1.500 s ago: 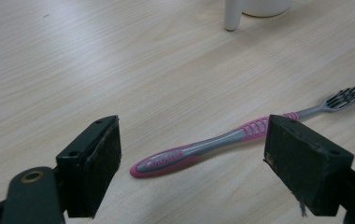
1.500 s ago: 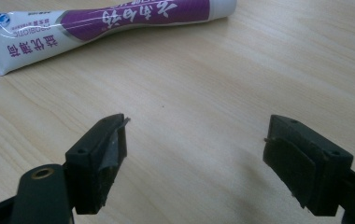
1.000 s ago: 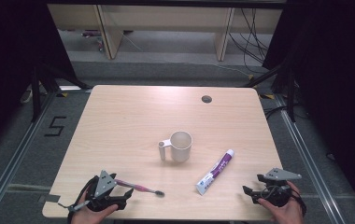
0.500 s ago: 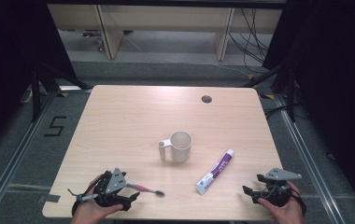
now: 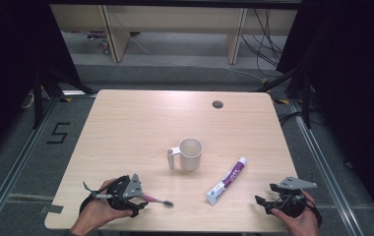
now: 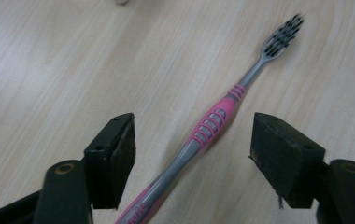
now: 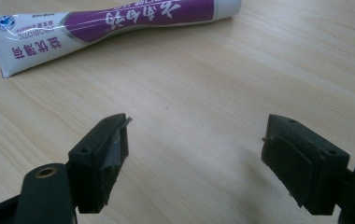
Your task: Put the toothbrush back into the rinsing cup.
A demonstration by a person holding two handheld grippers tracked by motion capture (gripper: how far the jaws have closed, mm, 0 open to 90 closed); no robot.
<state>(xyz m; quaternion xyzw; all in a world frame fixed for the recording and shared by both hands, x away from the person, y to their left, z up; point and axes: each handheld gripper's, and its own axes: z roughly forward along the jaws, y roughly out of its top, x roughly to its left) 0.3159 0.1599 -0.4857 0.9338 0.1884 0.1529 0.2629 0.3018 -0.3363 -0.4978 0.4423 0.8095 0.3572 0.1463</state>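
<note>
black tongs, grey 3-cornered plates

A large "5" is marked on the floor at left; the toothpaste tube bears Chinese lettering, "舒优薄荷" as best readable.

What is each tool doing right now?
Left tool: open, jaws either side of the toothbrush, not gripping.
Right tool: open, holding nothing.

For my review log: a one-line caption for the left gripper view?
Open left gripper straddles the pink-and-grey toothbrush lying on the wooden table.
</note>
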